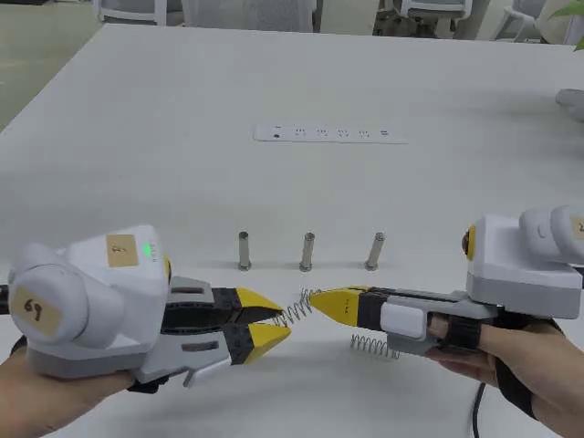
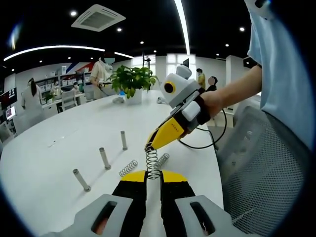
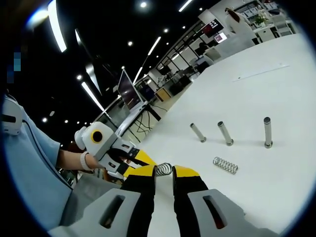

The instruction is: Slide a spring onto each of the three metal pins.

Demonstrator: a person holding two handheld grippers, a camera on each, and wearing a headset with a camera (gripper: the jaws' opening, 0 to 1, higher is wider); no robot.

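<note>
White desk (image 1: 182, 109): we are holding one spring (image 1: 297, 309) near its front edge, left gripper (image 1: 274, 325) and right gripper (image 1: 315, 299) each pinching an end, just before three bare pins (image 1: 307, 252). Next, likely: one gripper releasing, the other lining the coil over a pin.

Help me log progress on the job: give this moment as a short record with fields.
pins: three pins stand upright in a row on the table, all bare
held spring: the held spring stretches between the two grippers
left gripper: shut on one end
right gripper: shut on the other end
loose spring: lies on the table beneath the right gripper
</note>
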